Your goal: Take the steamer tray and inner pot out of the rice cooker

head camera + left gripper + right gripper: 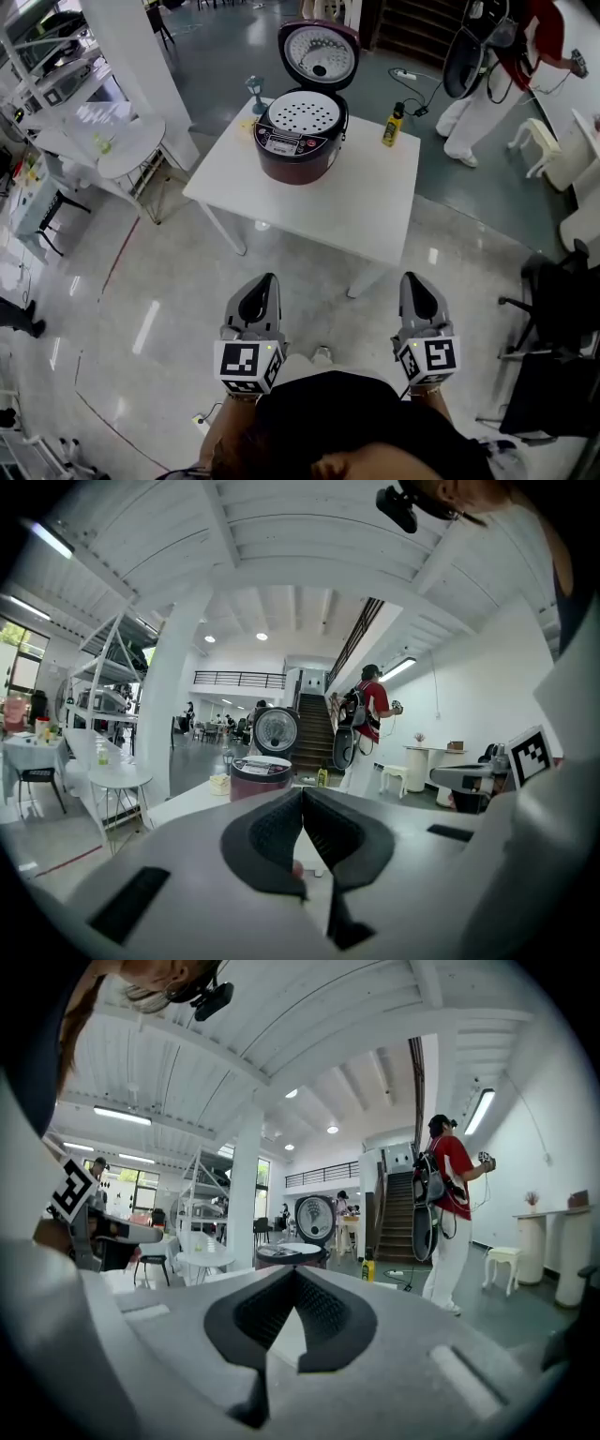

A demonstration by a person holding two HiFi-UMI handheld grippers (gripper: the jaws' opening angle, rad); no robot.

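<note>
A dark red rice cooker (298, 141) stands on the white table (375, 202) with its lid (320, 54) raised at the back. A white perforated steamer tray (303, 113) sits in its top; the inner pot is hidden beneath. The cooker also shows far ahead in the left gripper view (260, 776) and right gripper view (292, 1254). My left gripper (267, 281) and right gripper (410, 279) are held side by side well short of the table, over the floor. Both are shut with nothing between their jaws, as the left gripper (302, 799) and right gripper (294, 1277) views confirm.
A yellow bottle (392, 125) stands on the table right of the cooker, a small blue-green object (256, 92) to its left. A round white table (122, 141) and shelving stand at left, dark chairs (553, 300) at right. A person in red (502, 66) stands beyond the table.
</note>
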